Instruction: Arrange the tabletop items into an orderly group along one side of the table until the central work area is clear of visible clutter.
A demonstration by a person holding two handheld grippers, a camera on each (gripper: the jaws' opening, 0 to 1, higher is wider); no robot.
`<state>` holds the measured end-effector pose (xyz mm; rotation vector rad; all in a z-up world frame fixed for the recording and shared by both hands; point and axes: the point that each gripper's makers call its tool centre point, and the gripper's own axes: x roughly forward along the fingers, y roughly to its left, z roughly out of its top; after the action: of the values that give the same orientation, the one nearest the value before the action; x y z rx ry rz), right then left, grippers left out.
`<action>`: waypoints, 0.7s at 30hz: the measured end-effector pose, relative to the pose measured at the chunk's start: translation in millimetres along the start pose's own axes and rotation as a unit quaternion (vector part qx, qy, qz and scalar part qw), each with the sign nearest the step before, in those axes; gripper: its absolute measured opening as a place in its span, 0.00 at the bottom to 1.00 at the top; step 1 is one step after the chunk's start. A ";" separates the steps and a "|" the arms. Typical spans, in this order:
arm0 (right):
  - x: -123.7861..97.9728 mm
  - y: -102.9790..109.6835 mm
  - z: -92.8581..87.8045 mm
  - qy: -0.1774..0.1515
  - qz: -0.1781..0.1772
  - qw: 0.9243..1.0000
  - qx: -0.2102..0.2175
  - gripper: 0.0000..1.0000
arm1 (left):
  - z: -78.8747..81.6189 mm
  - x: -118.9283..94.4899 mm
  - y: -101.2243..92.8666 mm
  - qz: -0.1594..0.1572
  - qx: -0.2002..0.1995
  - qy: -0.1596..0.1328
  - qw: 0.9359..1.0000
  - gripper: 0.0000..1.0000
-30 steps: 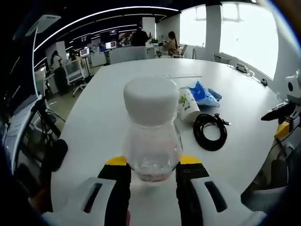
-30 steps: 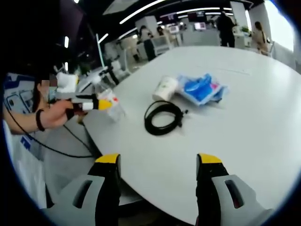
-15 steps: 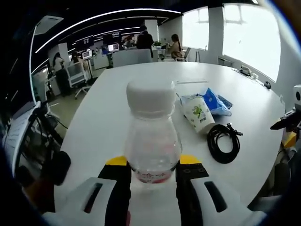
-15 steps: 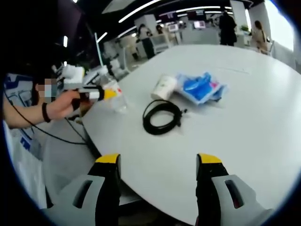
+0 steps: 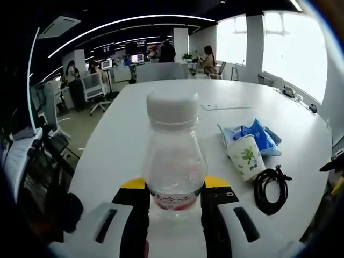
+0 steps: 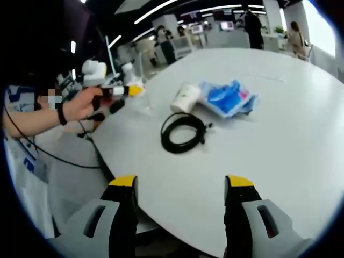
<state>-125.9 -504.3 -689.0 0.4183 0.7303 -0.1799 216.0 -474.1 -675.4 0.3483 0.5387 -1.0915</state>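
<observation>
A clear plastic bottle [image 5: 174, 161] with a white cap stands upright between the jaws of my left gripper [image 5: 174, 194], which is shut on its lower body, above the near edge of the white table [image 5: 134, 123]. To its right a paper cup [image 5: 244, 156] lies on its side against a blue bag [image 5: 260, 137], with a black cable coil [image 5: 271, 185] nearer the edge. In the right gripper view my right gripper [image 6: 181, 185] is open and holds nothing, low over the table edge. There, beyond the cable coil [image 6: 183, 131], cup [image 6: 185, 98] and blue bag [image 6: 228, 97], a hand [image 6: 86, 103] holds the left gripper [image 6: 126, 91].
A thin flat strip [image 5: 223, 106] lies farther back on the table. Office desks, chairs [image 5: 97, 86] and several people stand beyond the far edge. The table surface [image 6: 290, 123] to the right of the items is bare. Cables trail off the person's arm at the left.
My left gripper has carried the bottle farther along the table's edge, away from the cup and cable. The right gripper has stayed still and open.
</observation>
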 end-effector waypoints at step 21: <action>1.5 -7.4 -12.8 0.016 -0.003 1.000 0.018 0.63 | 3.3 31.6 17.7 0.034 -0.030 0.000 0.999 0.36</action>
<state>-134.9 -505.5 -700.8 0.4534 0.7601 -0.1934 244.0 -491.6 -690.7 0.3119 0.5556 -1.0076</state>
